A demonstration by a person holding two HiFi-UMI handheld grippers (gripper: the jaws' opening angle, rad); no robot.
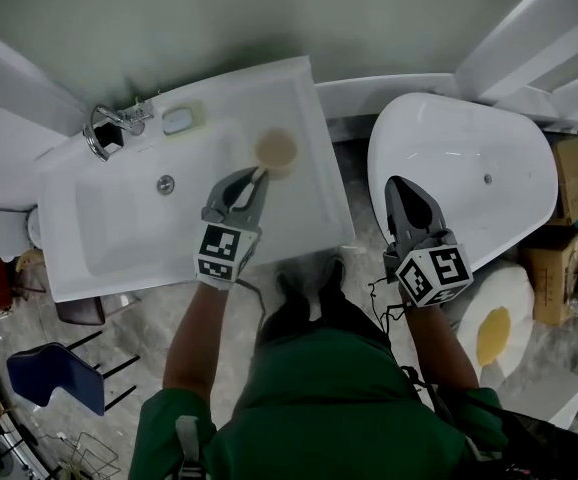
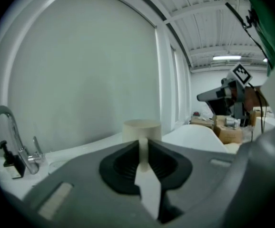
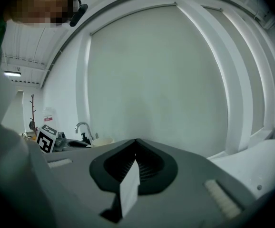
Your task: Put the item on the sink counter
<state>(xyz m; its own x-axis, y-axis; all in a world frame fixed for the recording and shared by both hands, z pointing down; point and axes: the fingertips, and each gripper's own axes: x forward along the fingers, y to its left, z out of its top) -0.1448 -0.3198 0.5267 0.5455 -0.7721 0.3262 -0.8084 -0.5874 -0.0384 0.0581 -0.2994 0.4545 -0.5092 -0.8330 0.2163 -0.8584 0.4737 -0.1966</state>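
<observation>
Left gripper [image 1: 252,180] fingers clamp the beige cup's [image 1: 276,150] thin handle over the sink surface [image 1: 309,213]; right gripper [image 1: 397,186], closed, holds nothing. So narrow a hold may let the cup swivel and tip at touchdown.

The light is even and soft; one ceiling tube [image 2: 227,58] glows far behind. From my head the picture is sharp, the shadows weak. Both gripper views have black corners, bent lines, and my near fingers [image 2: 80,175] blurred.

The white sink counter [image 1: 314,198] carries a chrome faucet [image 1: 107,130] and a pale soap dish [image 1: 182,119] beside it.
</observation>
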